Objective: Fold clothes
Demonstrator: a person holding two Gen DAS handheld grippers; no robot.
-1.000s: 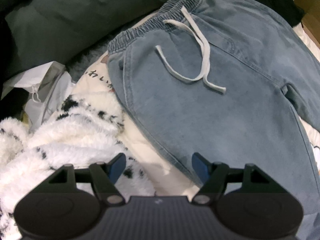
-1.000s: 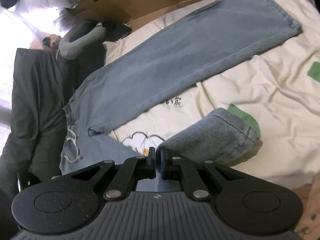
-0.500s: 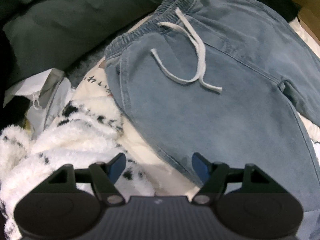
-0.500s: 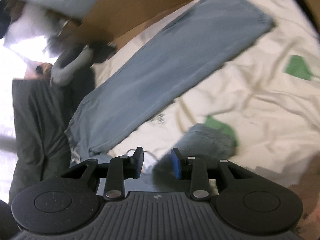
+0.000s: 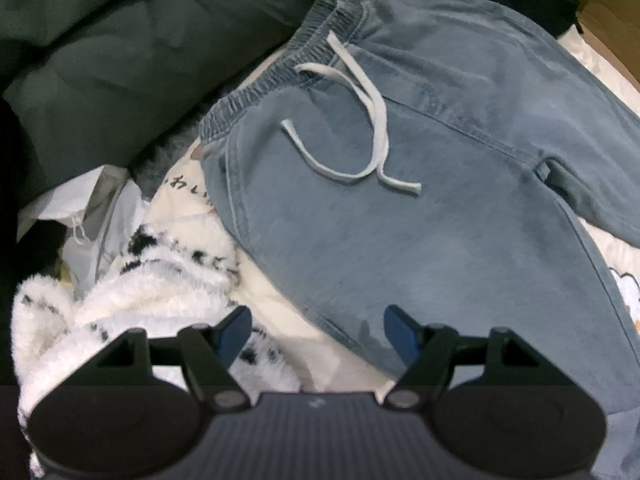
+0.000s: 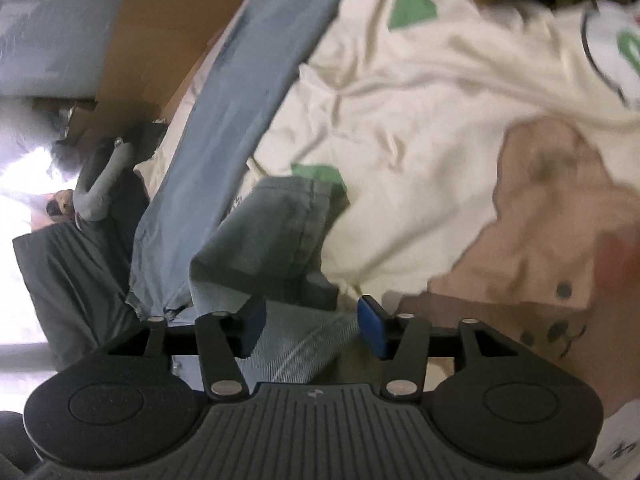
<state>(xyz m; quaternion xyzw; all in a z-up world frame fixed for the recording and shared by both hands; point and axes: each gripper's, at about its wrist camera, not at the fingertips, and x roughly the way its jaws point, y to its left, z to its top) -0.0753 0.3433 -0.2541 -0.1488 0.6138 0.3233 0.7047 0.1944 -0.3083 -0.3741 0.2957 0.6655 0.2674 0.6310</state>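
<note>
Light blue denim trousers [image 5: 420, 208] with an elastic waistband and a white drawstring [image 5: 372, 128] lie spread on a cream sheet. My left gripper [image 5: 316, 334] hovers open over the trousers' lower side edge, nothing between its blue pads. In the right wrist view one leg [image 6: 256, 92] stretches away toward a cardboard box, and the other leg's hem end [image 6: 276, 236] lies bunched just ahead of my right gripper [image 6: 312, 326]. Its jaws are opening; denim lies between them, but the pads stand apart from it.
A fluffy white, black-spotted garment [image 5: 152, 280] lies left of the trousers. Dark green bedding [image 5: 120, 52] fills the upper left, with a white bag [image 5: 88, 216] below it. The cream sheet [image 6: 420, 128] carries green patches. A brown box [image 6: 160, 40] and pinkish fabric [image 6: 540, 220] border it.
My right gripper let go of the trouser hem: its jaws went from shut to wide apart while it rolled and moved. The hem dropped onto the sheet. The left gripper shifted slightly, still open.
</note>
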